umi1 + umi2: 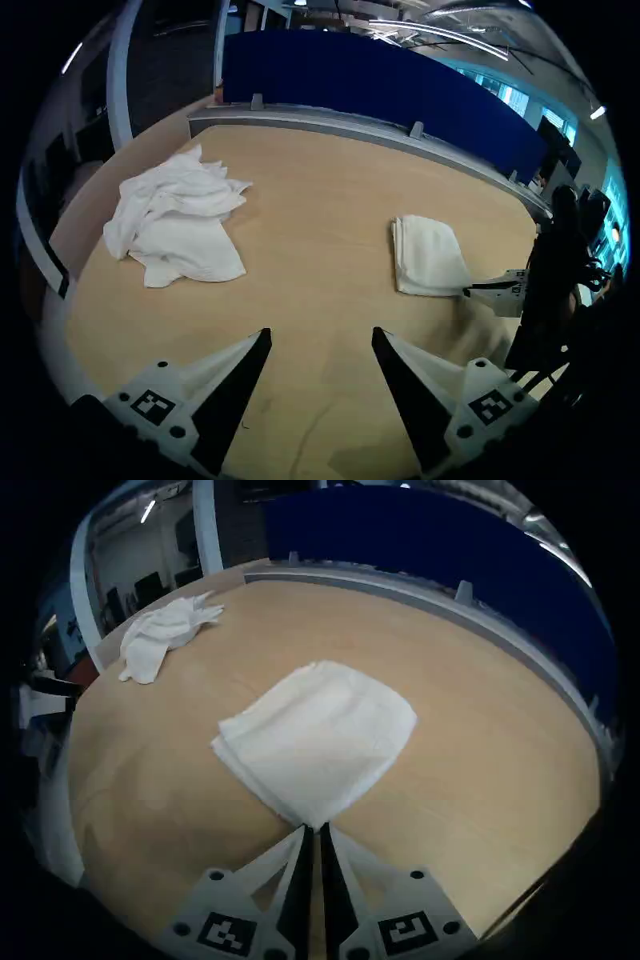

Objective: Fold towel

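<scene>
Folded towel [316, 736]: lying flat on the table [496, 744], in front of the blue partition [448, 536].
Crumpled towel [176, 216]: sitting heaped near one end of the partition.
Handling: probably light, soft and floppy; corners are offering the best hold.
Left gripper [320, 332]: jaws standing wide apart, holding nothing.
Right gripper [315, 829]: jaws sitting almost together at the folded towel's corner farthest from the partition; cannot tell whether they are pinching cloth.
</scene>
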